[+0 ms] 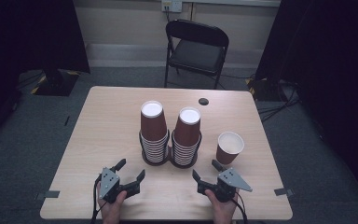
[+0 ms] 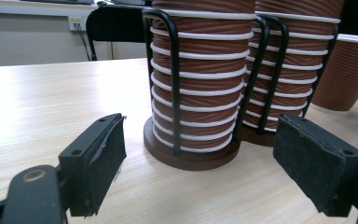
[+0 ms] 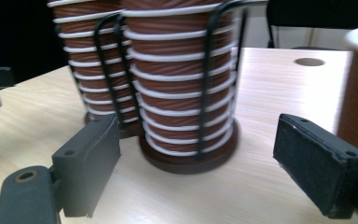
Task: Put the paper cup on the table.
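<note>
With both my left tool [image 1: 129,173] and right tool [image 1: 204,171] spread wide and empty, a careless reach could topple the loose cup [image 1: 229,147].

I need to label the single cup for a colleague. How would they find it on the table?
On the wooden table, two wire-caged cup stacks stand mid-table. The loose cup sits right of them, before the right tool. It alone stands mouth up, outside any holder.

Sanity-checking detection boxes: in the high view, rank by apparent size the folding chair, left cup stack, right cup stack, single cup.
1. folding chair, though farther off.
2. left cup stack and right cup stack: alike, unranked.
3. single cup.
</note>
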The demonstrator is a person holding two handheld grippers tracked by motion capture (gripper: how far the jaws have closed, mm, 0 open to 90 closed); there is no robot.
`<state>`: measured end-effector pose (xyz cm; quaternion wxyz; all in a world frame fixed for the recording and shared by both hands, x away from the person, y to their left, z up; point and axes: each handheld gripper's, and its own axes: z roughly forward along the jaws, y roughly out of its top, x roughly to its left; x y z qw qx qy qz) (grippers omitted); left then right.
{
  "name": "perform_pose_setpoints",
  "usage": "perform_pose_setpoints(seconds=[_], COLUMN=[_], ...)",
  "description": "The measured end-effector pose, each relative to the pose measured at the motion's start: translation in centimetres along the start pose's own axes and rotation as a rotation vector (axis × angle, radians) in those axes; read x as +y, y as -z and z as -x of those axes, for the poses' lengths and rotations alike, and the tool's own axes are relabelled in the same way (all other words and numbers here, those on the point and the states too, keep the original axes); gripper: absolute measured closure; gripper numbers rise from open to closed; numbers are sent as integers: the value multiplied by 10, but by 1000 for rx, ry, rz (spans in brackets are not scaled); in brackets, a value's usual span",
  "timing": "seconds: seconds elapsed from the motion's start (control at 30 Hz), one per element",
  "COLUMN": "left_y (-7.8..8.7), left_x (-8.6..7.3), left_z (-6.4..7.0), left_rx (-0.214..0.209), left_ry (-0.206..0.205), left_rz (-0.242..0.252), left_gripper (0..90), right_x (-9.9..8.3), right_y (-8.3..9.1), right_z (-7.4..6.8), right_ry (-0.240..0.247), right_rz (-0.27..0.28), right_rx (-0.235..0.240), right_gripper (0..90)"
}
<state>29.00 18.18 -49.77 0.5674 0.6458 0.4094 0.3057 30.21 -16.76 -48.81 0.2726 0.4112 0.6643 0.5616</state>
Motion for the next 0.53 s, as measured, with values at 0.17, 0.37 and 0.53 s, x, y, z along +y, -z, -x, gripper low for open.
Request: perform_pose_setpoints(seconds=[0.17, 0.37, 0.53], left_y=[-1, -1, -1], left_x=[0, 0, 0], left_z=[0, 0, 0], left_rx=[-3, -8, -21], left_ry=[7, -7, -5], left_rz=[-8, -14, -8], left_gripper=[166, 166, 166], right_x=[-5, -9, -9], right_y=[-4, -2, -2], right_z=[-12, -15, -13], right_ry=[25, 43, 43], right_rz=[1, 30, 24], right_rx=[16, -3, 5], right_gripper=[145, 131, 132])
